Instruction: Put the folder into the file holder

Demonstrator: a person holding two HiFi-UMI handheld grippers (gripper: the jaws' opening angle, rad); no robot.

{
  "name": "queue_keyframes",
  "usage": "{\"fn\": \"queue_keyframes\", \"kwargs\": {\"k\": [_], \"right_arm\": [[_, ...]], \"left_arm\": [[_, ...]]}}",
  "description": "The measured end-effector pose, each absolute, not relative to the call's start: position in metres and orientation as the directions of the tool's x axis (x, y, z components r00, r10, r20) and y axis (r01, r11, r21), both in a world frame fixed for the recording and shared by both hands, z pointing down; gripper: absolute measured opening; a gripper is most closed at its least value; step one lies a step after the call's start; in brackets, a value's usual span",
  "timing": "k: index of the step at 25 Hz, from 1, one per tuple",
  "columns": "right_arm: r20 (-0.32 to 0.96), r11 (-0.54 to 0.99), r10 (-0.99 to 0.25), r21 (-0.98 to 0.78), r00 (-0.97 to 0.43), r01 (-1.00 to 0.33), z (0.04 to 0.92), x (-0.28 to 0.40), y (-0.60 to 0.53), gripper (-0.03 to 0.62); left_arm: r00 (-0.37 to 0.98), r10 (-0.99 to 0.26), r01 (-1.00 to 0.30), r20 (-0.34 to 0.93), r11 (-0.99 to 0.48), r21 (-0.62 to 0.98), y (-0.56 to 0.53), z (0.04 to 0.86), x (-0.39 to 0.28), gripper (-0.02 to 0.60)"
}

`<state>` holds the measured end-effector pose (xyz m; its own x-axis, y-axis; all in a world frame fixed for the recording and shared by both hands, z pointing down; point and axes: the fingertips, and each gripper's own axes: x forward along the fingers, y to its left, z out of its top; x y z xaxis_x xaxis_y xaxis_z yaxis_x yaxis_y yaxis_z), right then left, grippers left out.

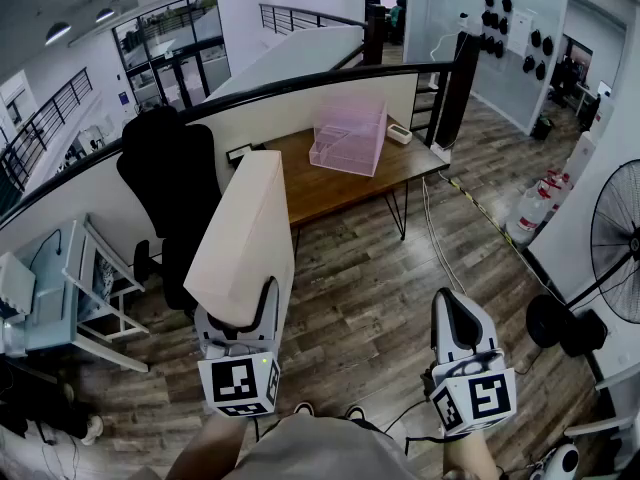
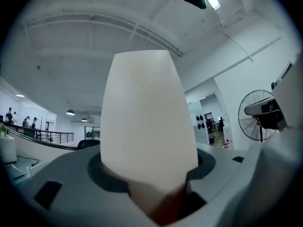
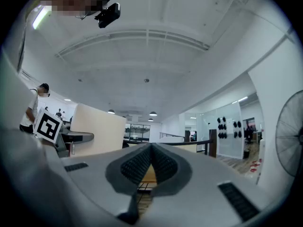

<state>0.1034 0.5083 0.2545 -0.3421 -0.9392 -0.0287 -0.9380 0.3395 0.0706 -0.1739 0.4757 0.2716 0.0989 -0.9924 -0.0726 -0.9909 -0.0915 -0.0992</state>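
While the left gripper (image 1: 238,313) clamps its jaws on the lower edge of a pale cream, flat rectangular folder (image 1: 245,230) — held upright above the wooden floor (image 1: 370,298) — the right gripper (image 1: 452,313) hangs beside it, jaws pressed together with nothing between them. The translucent pink plastic file holder (image 1: 348,136) stands well apart on the brown wooden surface (image 1: 320,196) — the folder is not yet in it.
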Motion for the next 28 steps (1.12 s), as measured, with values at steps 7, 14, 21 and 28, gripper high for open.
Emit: {"fn": "queue_keyframes", "kwargs": {"k": [7,14,21,28], "right_arm": [[-0.04,0.36,-0.932,0.011,-0.361,-0.933,0.253,0.118,0.507,0.003],[-0.012,0.376,-0.926,0.022,-0.376,-0.926,0.264,0.134,0.503,0.003],[-0.005,0.379,-0.925,0.011,-0.38,-0.925,0.274,0.168,0.497,0.003],[-0.011,0.401,-0.916,-0.034,-0.401,-0.915,0.28,0.198,0.499,0.003]], "left_arm": [[0.124,-0.99,-0.99,-0.061,-0.12,-0.072,0.475,0.271,-0.157,0.298],[0.13,-0.991,-0.988,-0.04,-0.125,-0.094,0.474,0.275,-0.139,0.296],[0.124,-0.991,-0.989,-0.046,-0.12,-0.087,0.475,0.28,-0.111,0.295],[0.126,-0.992,-0.988,-0.017,-0.124,-0.088,0.473,0.293,-0.09,0.295]]}}
